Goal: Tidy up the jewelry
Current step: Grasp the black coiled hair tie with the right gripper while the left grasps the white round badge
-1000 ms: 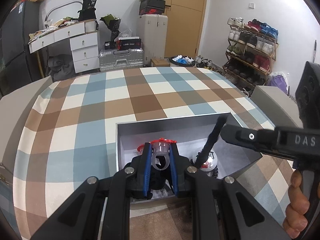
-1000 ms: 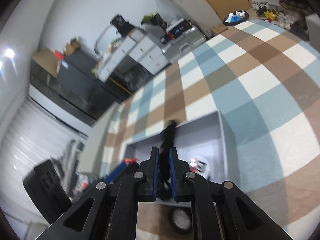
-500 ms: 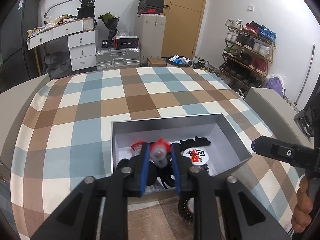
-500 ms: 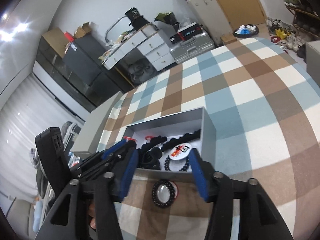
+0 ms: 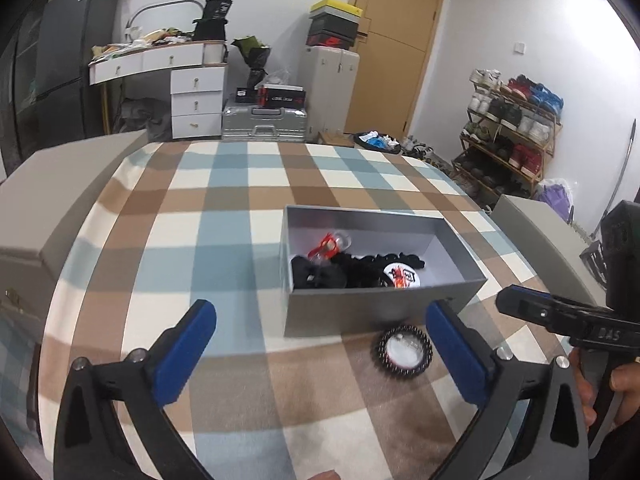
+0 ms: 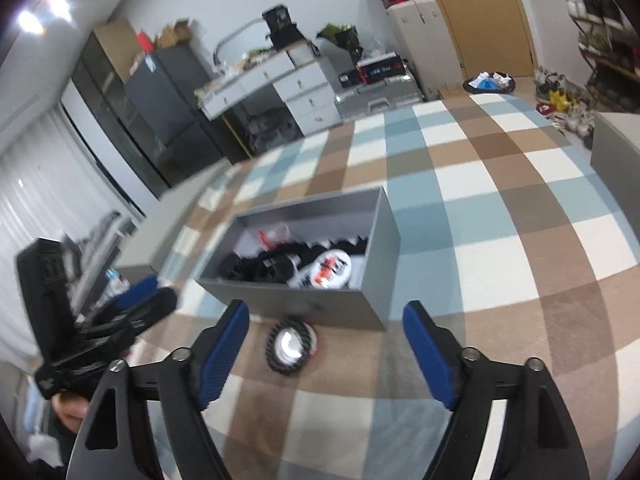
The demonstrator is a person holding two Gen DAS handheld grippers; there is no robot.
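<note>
Grippers both empty, left gripper [image 5: 320, 344] and right gripper [image 6: 326, 344] just sprung wide; grey box [image 5: 452, 304] lies longways across the checked cloth [image 5: 224, 240], beaded bracelet [image 5: 401, 351] flat before it.

Motion blur smears the right wrist view: the print on a white disc [image 6: 326, 270] inside the grey box [image 6: 376, 236] cannot be read, and the left tool [image 6: 132, 300] is streaked. The box's near wall hides part of a black tangle [image 5: 320, 274]. A hand [image 5: 624, 384] is cut off at the left wrist view's edge.
</note>
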